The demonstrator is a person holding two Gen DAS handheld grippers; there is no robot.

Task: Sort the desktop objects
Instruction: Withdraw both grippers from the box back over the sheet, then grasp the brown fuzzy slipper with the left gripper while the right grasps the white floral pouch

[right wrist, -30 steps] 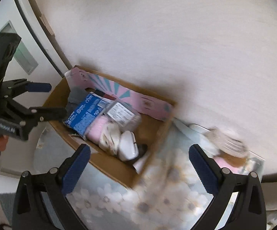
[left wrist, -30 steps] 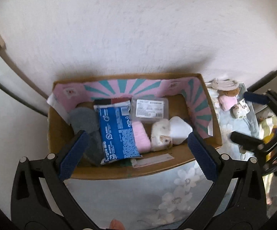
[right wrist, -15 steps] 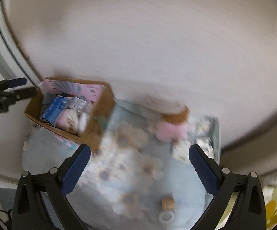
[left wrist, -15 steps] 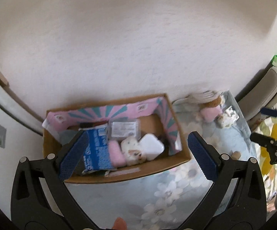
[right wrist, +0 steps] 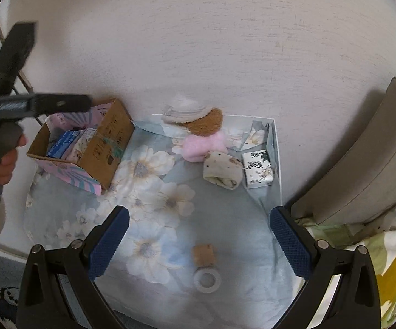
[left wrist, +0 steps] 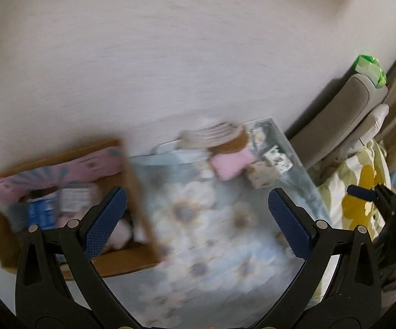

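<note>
My right claw (right wrist: 196,240) and left claw (left wrist: 196,219) both hang wide and empty over the flowered tabletop (right wrist: 154,192), where I see the cardboard box (right wrist: 107,148) at left, a pink cloth (right wrist: 202,144) by the wall, and a tape roll (right wrist: 207,280) nearest me.

Black tongs (right wrist: 196,242), blue textured pads (right wrist: 109,242)

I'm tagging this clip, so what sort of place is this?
Probably a home room: a pale blue floral cloth covers the surface by a white textured wall, with a grey upholstered chair alongside.
</note>
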